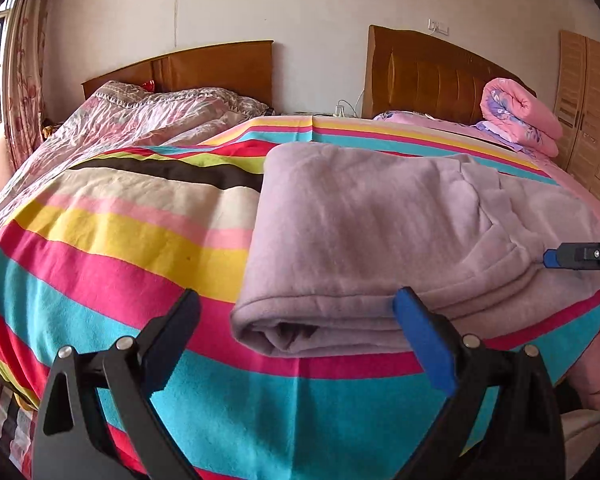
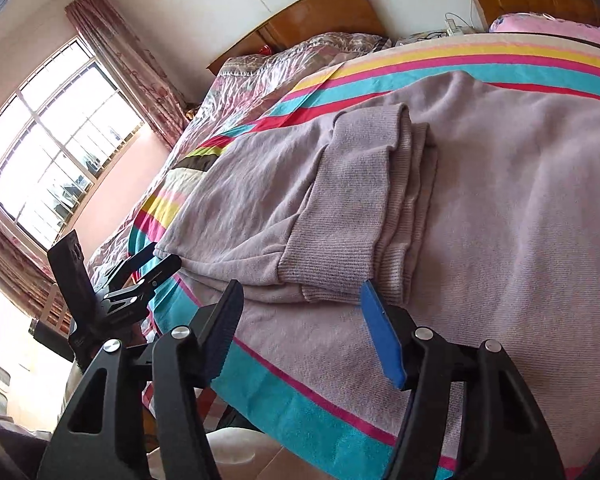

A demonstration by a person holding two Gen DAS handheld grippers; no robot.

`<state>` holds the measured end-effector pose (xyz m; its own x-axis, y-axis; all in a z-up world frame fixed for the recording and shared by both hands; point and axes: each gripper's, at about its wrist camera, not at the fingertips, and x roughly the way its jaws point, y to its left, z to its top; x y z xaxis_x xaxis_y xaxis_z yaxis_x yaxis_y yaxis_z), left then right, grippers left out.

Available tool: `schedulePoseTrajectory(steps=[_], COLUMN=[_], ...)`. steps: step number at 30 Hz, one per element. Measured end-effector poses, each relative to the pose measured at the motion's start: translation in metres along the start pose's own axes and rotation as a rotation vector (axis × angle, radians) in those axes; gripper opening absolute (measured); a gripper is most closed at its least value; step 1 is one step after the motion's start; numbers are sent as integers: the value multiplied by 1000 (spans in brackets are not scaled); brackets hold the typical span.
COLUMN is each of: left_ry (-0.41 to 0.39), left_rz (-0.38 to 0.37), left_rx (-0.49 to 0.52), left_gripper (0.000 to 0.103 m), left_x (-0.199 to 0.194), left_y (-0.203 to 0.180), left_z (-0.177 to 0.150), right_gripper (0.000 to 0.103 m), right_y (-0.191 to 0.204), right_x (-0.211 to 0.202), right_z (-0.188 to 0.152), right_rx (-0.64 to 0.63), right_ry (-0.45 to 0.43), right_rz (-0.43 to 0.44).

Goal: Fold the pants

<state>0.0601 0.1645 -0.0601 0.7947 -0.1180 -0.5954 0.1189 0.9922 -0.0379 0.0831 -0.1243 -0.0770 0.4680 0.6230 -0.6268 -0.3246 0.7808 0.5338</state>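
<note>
While the pants (image 1: 372, 240) lie folded on the bed (image 1: 120, 240), both hand-held grippers stand apart.
Left hand-held gripper (image 1: 296, 320) faces the folded end; right hand-held gripper (image 2: 300, 312) straddles the cuffs, gripping nothing.

Both the left gripper (image 1: 296, 314) and right gripper (image 2: 302, 304) have black angular linkage arms, silver round pivot screws and blue fingertip pads (image 2: 382, 340).

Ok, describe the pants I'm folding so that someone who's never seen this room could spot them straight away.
Find the bed with the bright striped blanket. On it, near its front edge, lie the pants: a plain mauve fleece garment, folded over, with ribbed cuffs. Unlike the pink floral quilt rolled by the headboard, they're unpatterned and lie flat.
</note>
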Motion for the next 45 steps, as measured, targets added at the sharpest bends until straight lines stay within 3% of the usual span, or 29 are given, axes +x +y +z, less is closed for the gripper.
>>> schedulePoseTrajectory(steps=[7, 12, 21, 23, 24, 25, 27, 29, 31, 33, 36, 38, 41, 43, 45], left_ry=[-12, -9, -5, -4, -4, -5, -5, -11, -9, -3, 0, -9, -26, -35, -39], left_rz=[16, 24, 32, 34, 34, 33, 34, 34, 31, 36, 49, 60, 74, 83, 90], left_rx=[22, 28, 34, 34, 36, 37, 42, 45, 44, 48, 68, 75, 68, 50, 32], left_gripper=[98, 98, 99, 99, 99, 99, 100, 102, 102, 102, 102, 102, 102, 102, 102], left_x=[-4, -3, -2, -3, -3, -2, -3, -4, -3, -1, -1, -5, -12, -16, -18], left_y=[0, -2, -3, -3, -3, -3, -3, -4, -4, -5, -8, -8, -4, 1, 7], left_z=[-2, -2, -2, -2, -2, -2, -2, -2, -1, -2, -2, 0, 1, 2, 1], right_gripper=[52, 53, 53, 43, 22, 9, 9, 8, 8, 8, 8, 13, 35, 82, 82], right_y=[-4, -10, -1, -8, -13, -15, -8, 11, 10, -15, -31, -28, -23, -26, -32], right_x=[-15, 2, 15, 24, 26, 26, 12, -4, -5, 7, 14, 13, 4, -9, -15], right_z=[10, 9, 29, 32, 32, 32, 33, 35, 35, 29, 22, 25, 27, 28, 30], right_rx=[47, 48, 49, 79, 105, 123, 103, 10, 3, 85, 135, 122, 101, 104, 111], right_ry=[-68, -11, -16, -7, -5, -13, -72, -123, -109, -60, -42, -24, -9, -39, -46], right_rz=[-31, -28, 27, 36, 34, 17, 32, -8, -58, -79, -37, -33, -62, -75, -80])
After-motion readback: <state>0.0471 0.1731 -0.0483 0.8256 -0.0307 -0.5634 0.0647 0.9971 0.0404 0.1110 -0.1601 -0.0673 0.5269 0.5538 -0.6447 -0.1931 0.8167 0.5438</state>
